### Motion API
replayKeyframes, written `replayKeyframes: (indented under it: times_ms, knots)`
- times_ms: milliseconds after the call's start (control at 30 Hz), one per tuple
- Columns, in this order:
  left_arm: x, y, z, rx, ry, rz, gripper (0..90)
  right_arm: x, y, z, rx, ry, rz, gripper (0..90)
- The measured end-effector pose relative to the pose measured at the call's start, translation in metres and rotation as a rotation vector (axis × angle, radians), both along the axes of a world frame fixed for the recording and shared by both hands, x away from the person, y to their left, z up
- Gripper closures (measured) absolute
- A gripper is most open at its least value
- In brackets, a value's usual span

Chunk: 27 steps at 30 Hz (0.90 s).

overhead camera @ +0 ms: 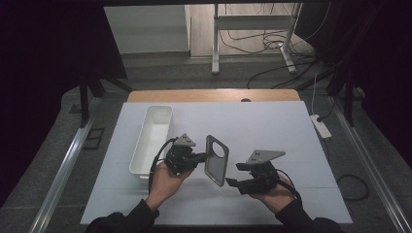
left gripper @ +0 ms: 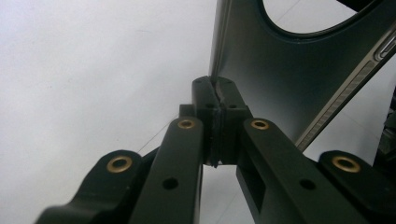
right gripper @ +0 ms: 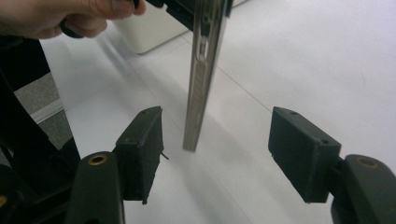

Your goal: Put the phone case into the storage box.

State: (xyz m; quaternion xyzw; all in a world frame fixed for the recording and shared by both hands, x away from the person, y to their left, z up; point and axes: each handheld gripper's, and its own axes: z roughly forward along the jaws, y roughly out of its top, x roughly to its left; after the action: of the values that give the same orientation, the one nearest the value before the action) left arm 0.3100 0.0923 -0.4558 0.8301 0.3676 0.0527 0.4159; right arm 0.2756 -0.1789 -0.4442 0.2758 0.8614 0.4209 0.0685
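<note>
White bin (overhead camera: 151, 140): long, open-topped, lying on the white table cover (overhead camera: 272, 121) at the far left; it serves as the landmark for the entries below.
Left hand (overhead camera: 163, 180): just right of the bin's near end, carrying the left gripper (overhead camera: 200, 157).
Left gripper, state: jaws pressed together on one edge of the dark phone case (overhead camera: 216, 159); the left gripper view shows the pads (left gripper: 219, 105) pinching the case's thin wall (left gripper: 280, 79).
Dark phone case, position: right of the bin, held off the table and standing roughly on edge, its round camera opening toward the far end.
Right gripper (overhead camera: 232, 182): further right of the bin, below the case's near end; jaws spread wide, with the case's lower edge (right gripper: 198, 102) hanging between them, touching neither pad.
Right hand (overhead camera: 277, 190): farthest from the bin, supporting that gripper.
Handling, judged: the case looks light, thin and smooth, probably somewhat flexible, so it may twist or slip under a narrow pinch.
Grasp point, judged: the free lower side rail, opposite the left gripper's hold, well away from the camera opening.
</note>
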Motion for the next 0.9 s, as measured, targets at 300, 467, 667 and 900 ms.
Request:
replayKeyframes:
  times_ms: [300,467,667,900]
  knots:
    - [0.007,0.005,0.006,0.008,0.003,0.005,88.8,0.002,-0.024,0.002,0.004,0.020,-0.037,28.9]
    - [0.010,0.006,0.009,0.009,0.007,0.010,88.7,0.001,-0.033,0.003,0.006,0.029,-0.050,28.9]
    - [0.013,0.008,0.013,0.024,0.005,0.010,88.8,-0.001,-0.045,0.001,-0.018,0.041,-0.075,25.4]
    - [0.021,0.012,0.020,0.032,0.013,0.013,88.8,-0.004,-0.057,0.001,-0.024,0.047,-0.108,23.7]
